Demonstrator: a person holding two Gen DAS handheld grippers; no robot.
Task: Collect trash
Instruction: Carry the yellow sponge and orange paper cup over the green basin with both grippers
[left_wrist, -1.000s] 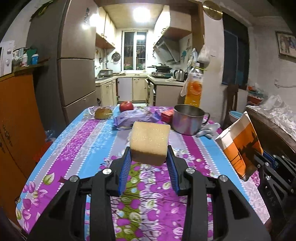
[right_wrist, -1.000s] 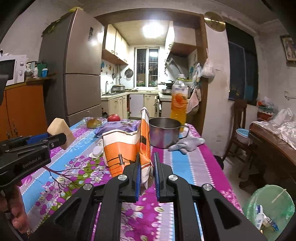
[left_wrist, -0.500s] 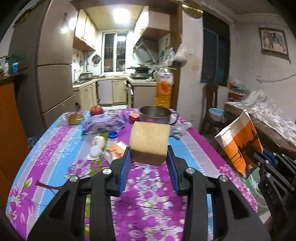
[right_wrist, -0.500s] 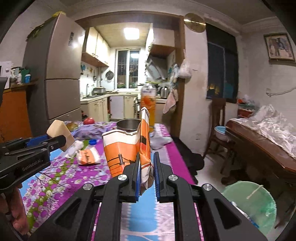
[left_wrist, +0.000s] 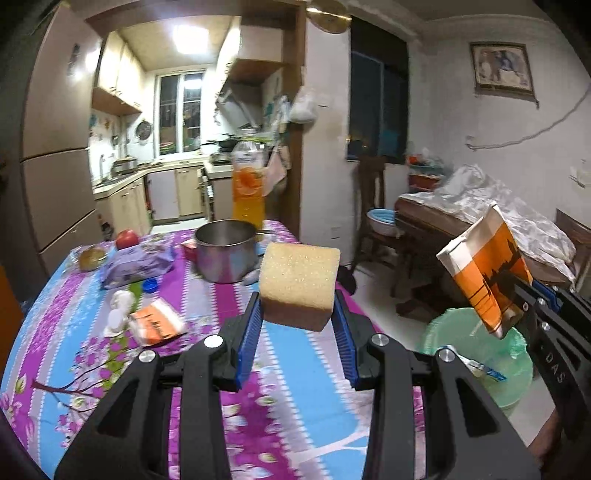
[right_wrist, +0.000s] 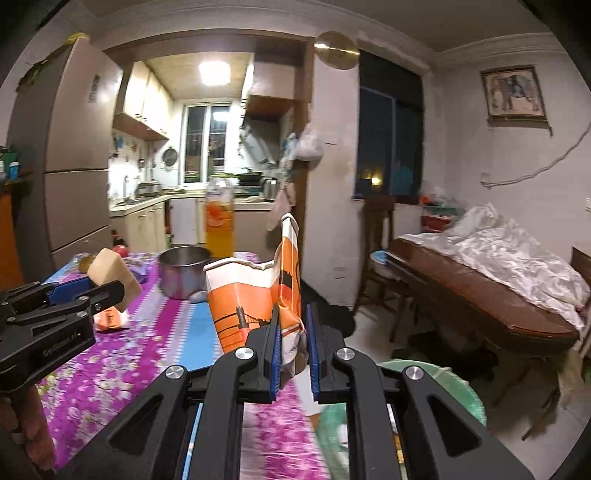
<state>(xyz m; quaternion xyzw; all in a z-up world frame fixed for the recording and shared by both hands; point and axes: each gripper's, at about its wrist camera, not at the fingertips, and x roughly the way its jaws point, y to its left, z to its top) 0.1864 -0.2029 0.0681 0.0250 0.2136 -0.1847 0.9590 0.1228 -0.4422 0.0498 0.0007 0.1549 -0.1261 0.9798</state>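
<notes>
The sponge (left_wrist: 299, 280) looked coarse and porous. The pot (left_wrist: 225, 254) was dull brushed metal, the carton (right_wrist: 255, 299) glossy printed paper, the tabletop (left_wrist: 295, 369) covered in smooth floral cloth.

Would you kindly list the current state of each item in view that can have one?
Left gripper: shut on the sponge, held above the table.
Right gripper: shut on the orange carton, top torn open.
Steel pot: upright, uncovered, on the table.
Juice bottle: upright behind the pot.
Green bin: open, lined, some trash inside.
Orange wrapper: lying flat on the table.
</notes>
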